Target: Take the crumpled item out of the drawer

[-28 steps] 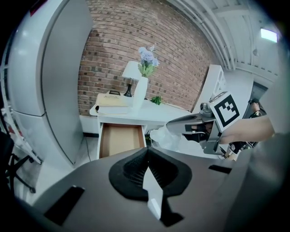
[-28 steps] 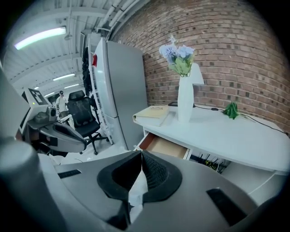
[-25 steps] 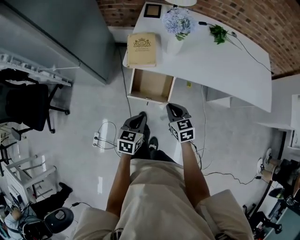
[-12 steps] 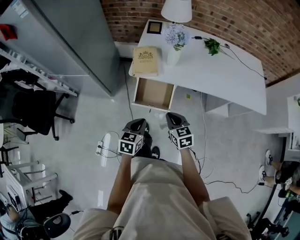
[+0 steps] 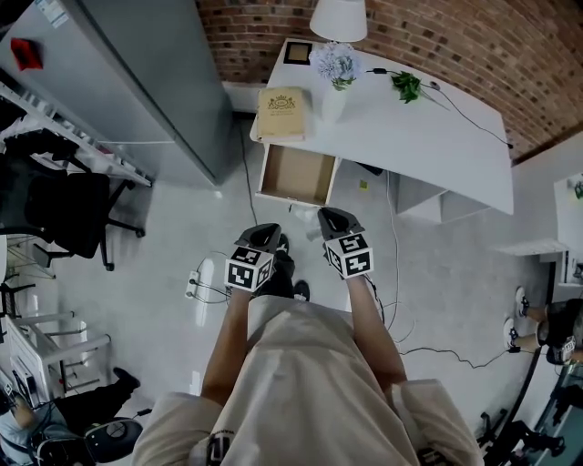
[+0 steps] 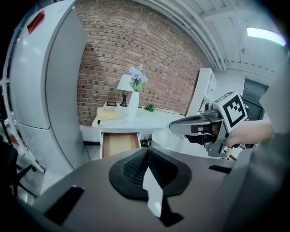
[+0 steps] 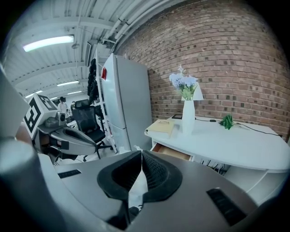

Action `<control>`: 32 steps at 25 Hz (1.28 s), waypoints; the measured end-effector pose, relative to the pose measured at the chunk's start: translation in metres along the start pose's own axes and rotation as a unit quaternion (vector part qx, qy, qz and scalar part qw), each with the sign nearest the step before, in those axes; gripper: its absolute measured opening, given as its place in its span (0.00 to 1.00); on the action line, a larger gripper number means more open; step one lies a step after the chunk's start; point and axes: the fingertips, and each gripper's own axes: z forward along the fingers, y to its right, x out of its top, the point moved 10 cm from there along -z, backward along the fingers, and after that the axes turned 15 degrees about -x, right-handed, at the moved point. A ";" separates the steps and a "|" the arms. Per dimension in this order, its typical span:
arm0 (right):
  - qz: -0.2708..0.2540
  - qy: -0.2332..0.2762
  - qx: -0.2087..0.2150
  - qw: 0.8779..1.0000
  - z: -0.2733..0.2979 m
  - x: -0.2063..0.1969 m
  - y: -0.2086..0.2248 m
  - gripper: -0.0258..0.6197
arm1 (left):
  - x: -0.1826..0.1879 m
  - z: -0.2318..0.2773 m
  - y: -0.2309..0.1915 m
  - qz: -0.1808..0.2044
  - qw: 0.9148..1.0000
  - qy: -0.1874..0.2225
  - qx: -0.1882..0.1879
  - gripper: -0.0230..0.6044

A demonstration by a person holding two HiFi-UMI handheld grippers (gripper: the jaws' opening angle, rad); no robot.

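The desk drawer [image 5: 296, 173] stands pulled open, and its brown bottom looks bare. My right gripper [image 5: 321, 217] hangs over the floor just in front of the drawer, shut on a crumpled whitish item [image 5: 301, 212]. From the left gripper view, that crumpled item [image 6: 168, 138] bulges under the right gripper [image 6: 174, 128]. A white scrap of it [image 7: 138, 186] shows between the right gripper's own pads [image 7: 141, 158]. To its left my left gripper [image 5: 269, 232] is level with it, its jaws [image 6: 147, 156] shut on nothing.
The white desk [image 5: 428, 136] carries a tan book [image 5: 282, 102], a vase of flowers [image 5: 334, 91], a lamp [image 5: 339, 18] and a small plant [image 5: 405, 86]. A tall grey cabinet [image 5: 137, 82] stands left, with a black chair [image 5: 55, 214] nearby. Cables [image 5: 205, 282] lie on the floor.
The head view has pulled back a little from the desk, so more of the brick wall and lamp shows. Both grippers stay side by side in front of the drawer.
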 end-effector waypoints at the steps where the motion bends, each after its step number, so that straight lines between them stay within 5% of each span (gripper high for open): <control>1: -0.001 0.000 0.000 1.000 -0.001 -0.001 0.001 0.09 | -0.001 -0.001 0.003 0.001 1.000 0.001 0.000 0.06; 32: 0.024 -0.004 0.002 1.000 -0.016 -0.020 -0.012 0.09 | -0.022 -0.010 0.026 -0.003 1.000 -0.002 -0.017 0.06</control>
